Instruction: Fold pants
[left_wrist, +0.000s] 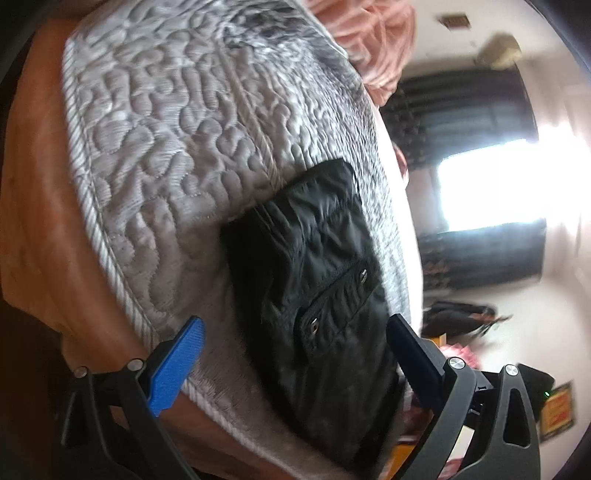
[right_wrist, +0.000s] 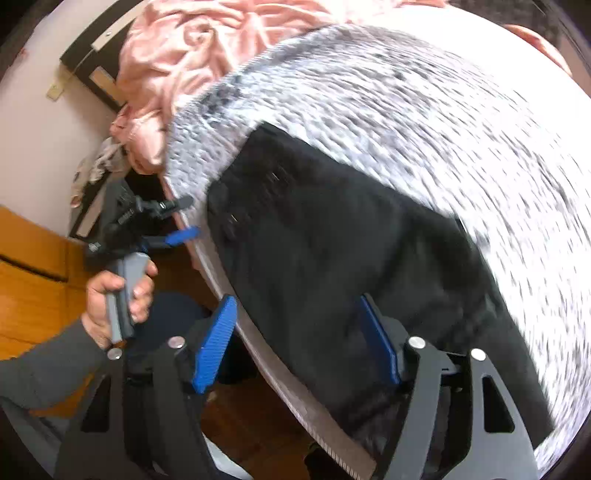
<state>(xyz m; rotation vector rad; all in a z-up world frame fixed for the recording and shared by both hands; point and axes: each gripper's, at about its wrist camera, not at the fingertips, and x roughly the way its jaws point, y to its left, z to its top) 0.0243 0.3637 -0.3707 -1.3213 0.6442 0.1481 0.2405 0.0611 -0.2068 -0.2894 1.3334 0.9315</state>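
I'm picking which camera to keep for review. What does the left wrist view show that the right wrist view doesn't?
Only the left wrist view: the bright window, dark curtains and the pants' snap pocket flap. Only the right wrist view: the person's hand holding the left gripper, and the right gripper, open. Both share the black pants on the quilted mattress and the pink blanket.

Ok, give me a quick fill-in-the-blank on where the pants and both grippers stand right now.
1. The pants are ____ in colour.
2. They lie on a quilted mattress, and the bedding heaped at its far end is ____.
3. The left gripper is open, and the right gripper is ____.
4. The snaps seen from the left wrist sit on a pocket ____.

Missing words: black; pink; open; flap
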